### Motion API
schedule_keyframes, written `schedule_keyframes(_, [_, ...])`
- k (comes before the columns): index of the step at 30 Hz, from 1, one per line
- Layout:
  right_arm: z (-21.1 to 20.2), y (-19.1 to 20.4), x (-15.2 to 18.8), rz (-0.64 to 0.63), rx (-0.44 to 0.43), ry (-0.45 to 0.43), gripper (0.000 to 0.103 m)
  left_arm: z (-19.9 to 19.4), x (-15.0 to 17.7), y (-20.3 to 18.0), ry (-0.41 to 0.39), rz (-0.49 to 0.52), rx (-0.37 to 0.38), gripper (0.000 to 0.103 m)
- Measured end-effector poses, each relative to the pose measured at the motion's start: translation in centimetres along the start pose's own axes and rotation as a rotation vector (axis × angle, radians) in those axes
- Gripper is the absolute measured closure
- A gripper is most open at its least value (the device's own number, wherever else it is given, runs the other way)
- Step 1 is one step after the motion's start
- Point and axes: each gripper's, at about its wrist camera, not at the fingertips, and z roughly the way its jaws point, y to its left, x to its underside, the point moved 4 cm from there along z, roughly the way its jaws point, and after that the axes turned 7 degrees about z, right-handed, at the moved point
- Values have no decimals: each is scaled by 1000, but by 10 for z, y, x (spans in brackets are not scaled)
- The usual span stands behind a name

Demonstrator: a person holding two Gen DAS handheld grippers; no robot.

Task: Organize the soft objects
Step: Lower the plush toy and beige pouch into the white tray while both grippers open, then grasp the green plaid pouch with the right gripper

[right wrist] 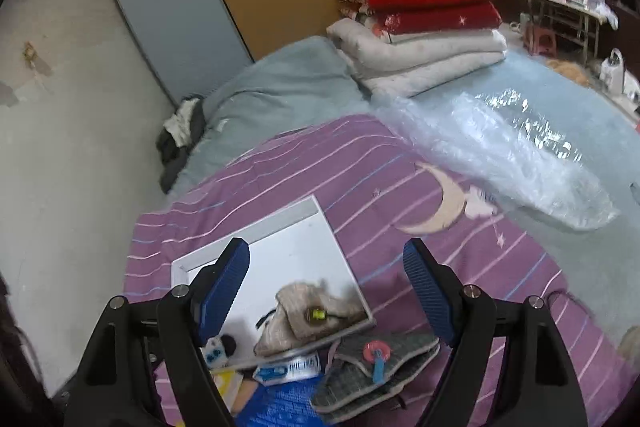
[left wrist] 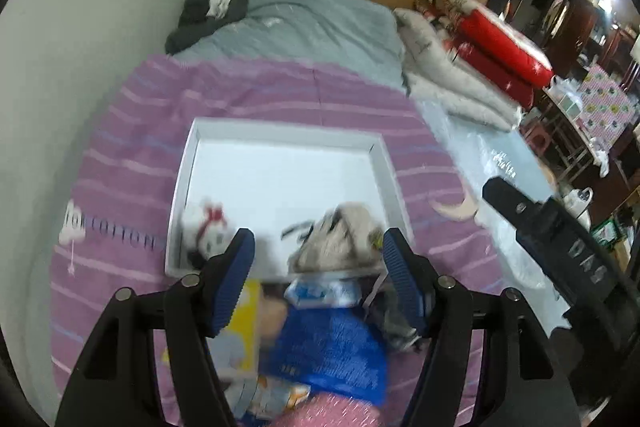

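Note:
A shallow white box (left wrist: 384, 163) lies on a purple striped bedspread (left wrist: 248, 87). In its near part sit a white plush toy with a red bow (left wrist: 206, 227) and a bundle of beige fabric (left wrist: 344, 239). My left gripper (left wrist: 318, 251) hangs open above the box's near edge, nothing between its fingers. In the right wrist view the box (right wrist: 288, 227) holds the beige bundle (right wrist: 308, 307) and a black-and-white plush (right wrist: 220, 347). Grey slippers with a red ring (right wrist: 372, 367) lie just outside it. My right gripper (right wrist: 326, 259) is open and empty above them.
A blue bag (left wrist: 332, 347), a yellow pack (left wrist: 244, 323) and small packets lie in front of the box. Folded red and white quilts (right wrist: 424, 27) are stacked at the back, clear plastic wrap (right wrist: 500, 147) to the right. A wall runs along the left.

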Motion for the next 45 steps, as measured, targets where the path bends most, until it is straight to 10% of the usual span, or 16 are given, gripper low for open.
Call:
schedule_keyframes(11, [40,-25,40,92,-130,316,23,10,28,-1,18,21,-79,35])
schedule_keyframes(18, [43,-46,41,120,-13,383,23,26,35,-16,70,38,-10,36])
schedule_keyframes(28, [73,-72,60,185,162,503,23,38,37,-24,72,113,-122,36])
schedule_keyframes(41, [90,-102,65,430,35,561,23,56,47,-16,172,95,-23,36])
schedule_keyframes(45, [89,-99,66,414,34,553,43,58,48,-14,184,91,-22,36])
